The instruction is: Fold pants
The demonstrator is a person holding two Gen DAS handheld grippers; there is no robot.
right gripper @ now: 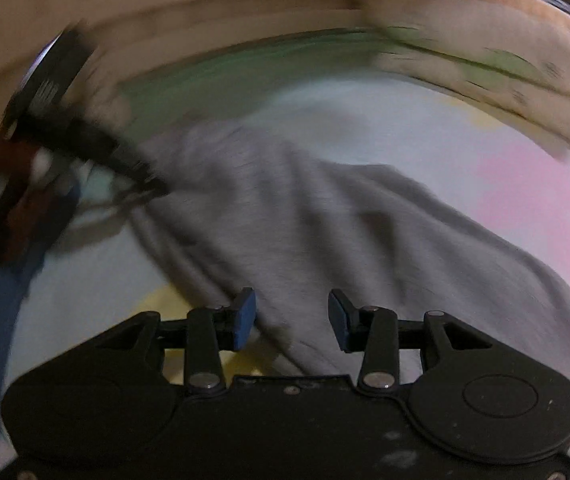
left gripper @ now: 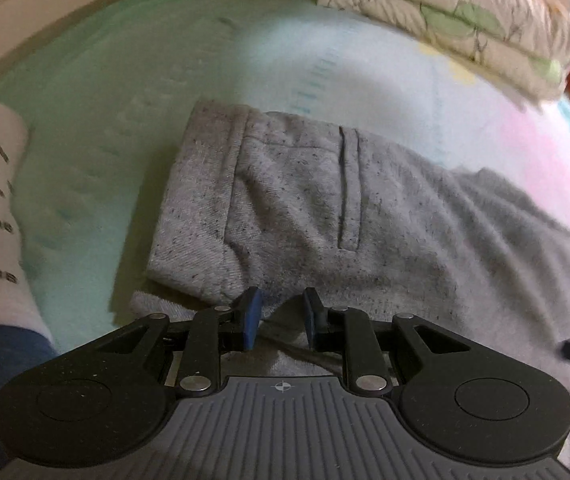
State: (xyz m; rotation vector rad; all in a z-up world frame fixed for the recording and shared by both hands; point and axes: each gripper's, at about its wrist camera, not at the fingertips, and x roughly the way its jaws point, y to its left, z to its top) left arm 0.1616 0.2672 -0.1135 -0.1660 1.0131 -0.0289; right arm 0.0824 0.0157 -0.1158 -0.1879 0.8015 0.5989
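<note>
Pants (left gripper: pixel 305 200): grey, soft knit, lying on the bed sheet (left gripper: pixel 85 140); waistband toward 10 o'clock in the left view, legs trailing to 4 o'clock.
Left claw (left gripper: pixel 283 318): fingers apart, low at the near edge of the cloth; a fold of fabric seems to sit between them, not pinched.
Right claw (right gripper: pixel 291 320): fingers wide apart over a leg; the view is blurred, so contact is unclear.
Quilt (left gripper: pixel 465 12): folded, at 1 o'clock, well apart.
Handling: light, limp, not slippery; likely drapes and bunches.
Where to grip: probably waistband corners and the leg hems, taking both layers.
</note>
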